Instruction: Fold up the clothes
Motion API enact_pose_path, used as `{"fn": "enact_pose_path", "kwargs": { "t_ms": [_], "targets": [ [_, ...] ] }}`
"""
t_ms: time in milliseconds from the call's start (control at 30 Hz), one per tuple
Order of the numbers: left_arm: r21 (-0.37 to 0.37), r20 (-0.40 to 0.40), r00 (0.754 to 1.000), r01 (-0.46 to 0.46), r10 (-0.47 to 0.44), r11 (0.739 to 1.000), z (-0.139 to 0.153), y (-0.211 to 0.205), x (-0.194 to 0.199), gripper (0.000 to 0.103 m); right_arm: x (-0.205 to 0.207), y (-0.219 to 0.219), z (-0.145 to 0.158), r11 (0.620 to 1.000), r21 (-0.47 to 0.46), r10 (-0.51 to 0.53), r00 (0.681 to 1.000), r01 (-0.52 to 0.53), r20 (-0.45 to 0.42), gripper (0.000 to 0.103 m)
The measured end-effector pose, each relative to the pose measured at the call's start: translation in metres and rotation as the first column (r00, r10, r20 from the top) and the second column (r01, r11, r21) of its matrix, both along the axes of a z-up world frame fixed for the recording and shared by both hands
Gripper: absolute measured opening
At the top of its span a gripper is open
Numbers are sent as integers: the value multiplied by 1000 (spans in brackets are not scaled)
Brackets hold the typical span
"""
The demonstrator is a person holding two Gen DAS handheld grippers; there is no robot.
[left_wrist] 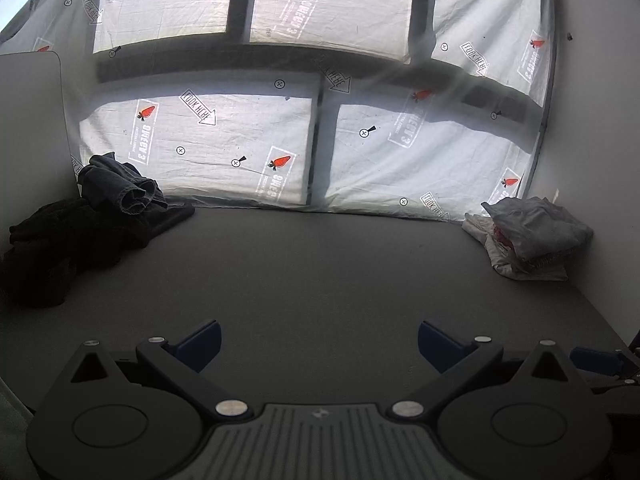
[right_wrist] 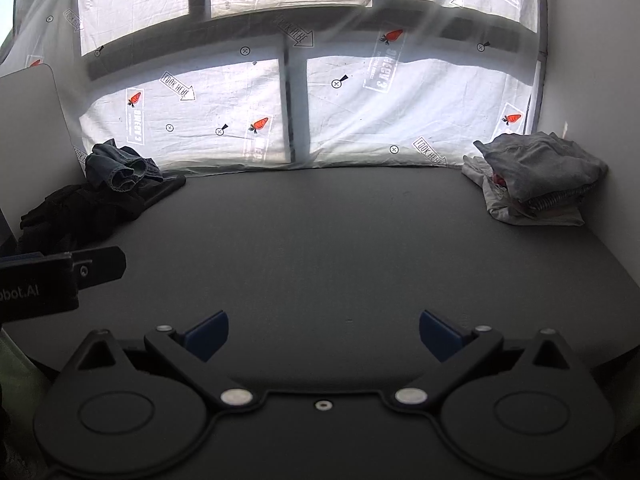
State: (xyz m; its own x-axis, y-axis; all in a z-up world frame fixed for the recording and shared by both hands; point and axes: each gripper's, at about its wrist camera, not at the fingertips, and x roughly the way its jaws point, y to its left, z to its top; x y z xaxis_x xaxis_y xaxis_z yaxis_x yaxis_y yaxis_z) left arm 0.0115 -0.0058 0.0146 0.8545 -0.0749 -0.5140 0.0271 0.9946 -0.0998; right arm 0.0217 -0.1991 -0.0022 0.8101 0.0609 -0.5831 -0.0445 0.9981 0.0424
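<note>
A heap of unfolded dark clothes (left_wrist: pixel 72 236) with a blue denim piece (left_wrist: pixel 120 184) on top lies at the table's far left; it also shows in the right wrist view (right_wrist: pixel 88 204). A stack of folded light clothes (left_wrist: pixel 532 236) sits at the far right, also in the right wrist view (right_wrist: pixel 536 180). My left gripper (left_wrist: pixel 319 344) is open and empty over the near table edge. My right gripper (right_wrist: pixel 323 334) is open and empty beside it. The left gripper's body (right_wrist: pixel 60 276) shows at the right view's left edge.
The grey table (left_wrist: pixel 320 272) runs back to a window covered by a printed white sheet (left_wrist: pixel 240 140). A white panel (left_wrist: pixel 28 120) stands at the left and a white wall (left_wrist: pixel 600 120) at the right.
</note>
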Motion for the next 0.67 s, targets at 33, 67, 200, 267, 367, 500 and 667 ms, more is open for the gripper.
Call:
{"fn": "enact_pose_path", "kwargs": {
  "t_ms": [33,67,200,267,367,500,667],
  "targets": [
    [-3,-3,1000,-1,1,1000,-1,1,-1,103,-2,0,-1,1000,-3,-3,1000,3,2,103],
    [-6,-10,1000,-4,4,1000,-2,1,-2,103,-3,0,-2,1000,-5,-6,1000,7,3,103],
    [-14,-20,1000,-2,2,1000,-4,1,-8,103,-11,-4,-1,1000,-4,-19,1000,19,11,103],
    [-17,-19,1000,2,-2,1000,-4,-1,-10,103,-13,-5,0,1000,-9,-23,1000,23,17,103],
    [-23,-22,1000,8,-8,1000,-4,-4,-10,103,-14,-7,0,1000,-11,-29,999,29,20,103],
    [-21,-22,1000,13,-14,1000,-4,-7,-11,103,-17,-10,0,999,-11,-37,999,37,23,103],
    [-17,-24,1000,17,-18,1000,-4,-11,-11,103,-18,-11,0,999,-10,-41,999,41,20,103]
  ]
}}
